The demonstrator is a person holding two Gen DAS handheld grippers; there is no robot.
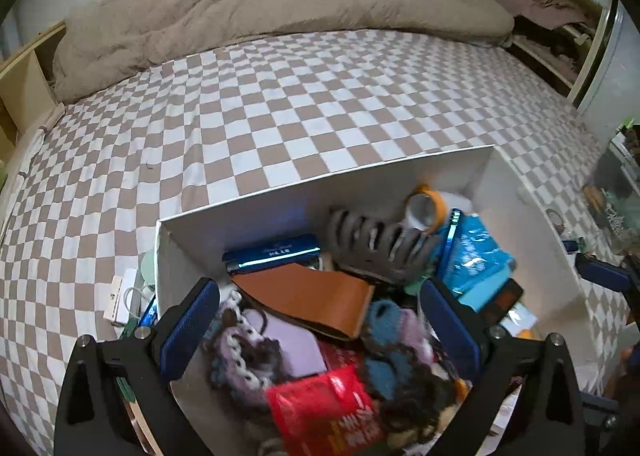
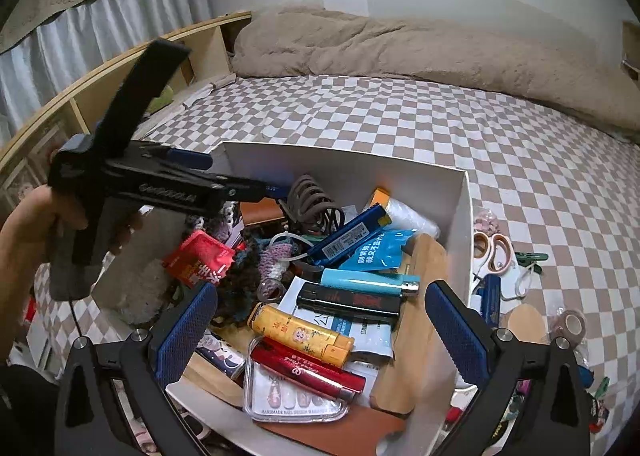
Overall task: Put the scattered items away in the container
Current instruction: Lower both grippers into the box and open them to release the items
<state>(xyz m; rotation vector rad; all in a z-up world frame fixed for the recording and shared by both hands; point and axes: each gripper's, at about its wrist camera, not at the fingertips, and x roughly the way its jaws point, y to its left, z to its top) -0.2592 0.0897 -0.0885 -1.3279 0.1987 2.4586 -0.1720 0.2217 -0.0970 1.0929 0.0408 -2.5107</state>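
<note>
A white box (image 1: 360, 176) (image 2: 466, 216) sits on the checkered bed, filled with small items. A grey claw hair clip (image 1: 380, 248) (image 2: 312, 202) lies on top of the pile near the far wall. My left gripper (image 1: 320, 320) is open and empty above the box, over a brown leather piece (image 1: 312, 296) and a red packet (image 1: 324, 408). It also shows in the right wrist view (image 2: 272, 190), just left of the clip. My right gripper (image 2: 320, 316) is open and empty over several lighters (image 2: 352, 300) at the box's near end.
Outside the box on the right lie scissors (image 2: 494, 252), a green clip (image 2: 532, 256), a blue tube (image 2: 490, 296) and a tape roll (image 2: 572, 326). A white charger (image 1: 120, 296) lies left of the box. A beige duvet (image 1: 260, 16) is bunched at the bed's far side.
</note>
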